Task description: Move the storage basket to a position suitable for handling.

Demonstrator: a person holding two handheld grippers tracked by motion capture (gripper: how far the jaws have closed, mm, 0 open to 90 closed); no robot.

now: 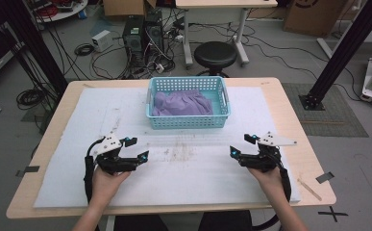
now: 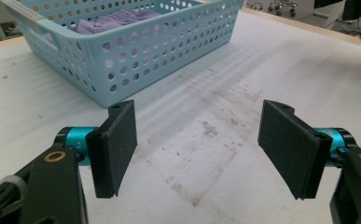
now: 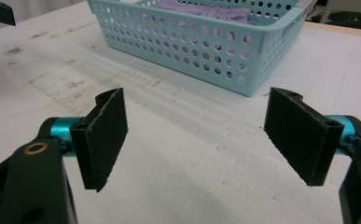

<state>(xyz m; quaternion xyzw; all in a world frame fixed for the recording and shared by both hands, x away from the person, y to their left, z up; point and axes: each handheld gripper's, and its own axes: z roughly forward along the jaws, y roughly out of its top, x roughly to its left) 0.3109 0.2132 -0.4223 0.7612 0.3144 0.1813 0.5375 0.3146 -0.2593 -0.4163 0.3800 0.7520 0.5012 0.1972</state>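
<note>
- High view: both grippers sit low in the frame on the white mat (image 1: 58, 144), left gripper (image 1: 136, 148) at lower left, right gripper (image 1: 241, 145) at lower right, each held in a hand. Jaws of both stand wide apart, nothing between them.
- Basket (image 1: 188, 122), light blue, upper centre of the frame, well apart from both grippers. Purple cloth (image 1: 181, 103) lies bunched inside, mostly toward its left half.
- Left gripper view: basket wall (image 2: 136, 56) at upper left, cloth (image 2: 108, 21) showing over the rim. Right gripper view: basket (image 3: 206, 42) at top centre, cloth (image 3: 201, 9) just visible.
- Risk: cloth sits below the rim; a jaw coming in shallow would likely strike the wall and shove the light basket along the mat.
- Risk: a pad could snag a wall hole, so lifting tips the basket.
- Risk: pinching a single fold of a bunched cloth; it may slip out or drag the basket up with it.
- Risk: both grippers converging on one small basket could knock together.
</note>
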